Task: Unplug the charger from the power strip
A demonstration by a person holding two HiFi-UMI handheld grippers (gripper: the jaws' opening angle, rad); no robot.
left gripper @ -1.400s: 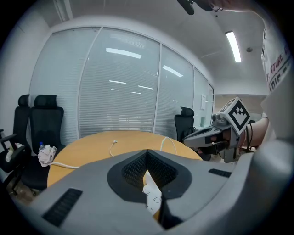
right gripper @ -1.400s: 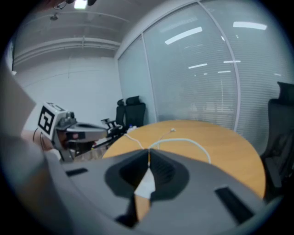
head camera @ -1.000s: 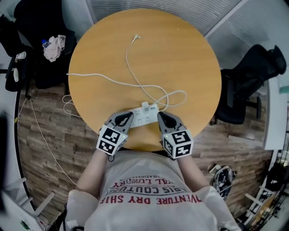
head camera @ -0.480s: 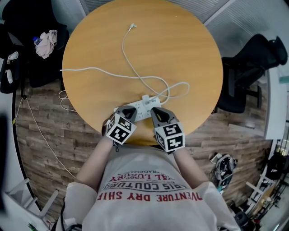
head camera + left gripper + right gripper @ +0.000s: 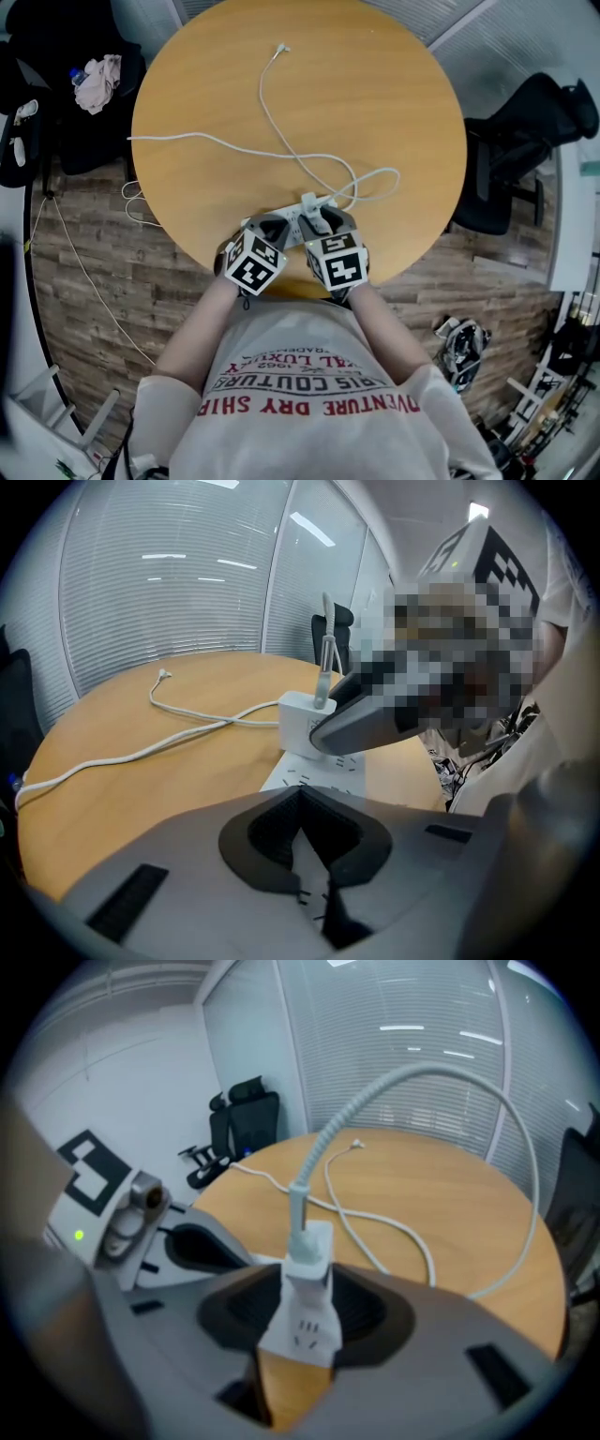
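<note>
A white power strip (image 5: 294,231) lies near the front edge of the round wooden table (image 5: 375,84). A white charger (image 5: 309,203) stands plugged into it, and its thin cable (image 5: 267,122) runs to the far side. My left gripper (image 5: 272,228) is shut, its tips resting on the power strip (image 5: 323,772) short of the charger (image 5: 302,724). My right gripper (image 5: 323,223) is opening. In the right gripper view the charger (image 5: 309,1246) and the strip (image 5: 302,1335) stand between the right gripper's (image 5: 309,1283) wide jaws, and the pads stay clear of both.
The strip's thicker cord (image 5: 187,139) crosses the table and drops over the left edge to the wooden floor. Black office chairs stand at the right (image 5: 525,141) and at the left (image 5: 56,103), the left one with a cloth (image 5: 97,77) on it. The person's body is against the front edge.
Both grippers came down onto the strip. The right gripper then slid left to the charger and its jaws went from shut to wide. The left gripper has stayed put lately.
</note>
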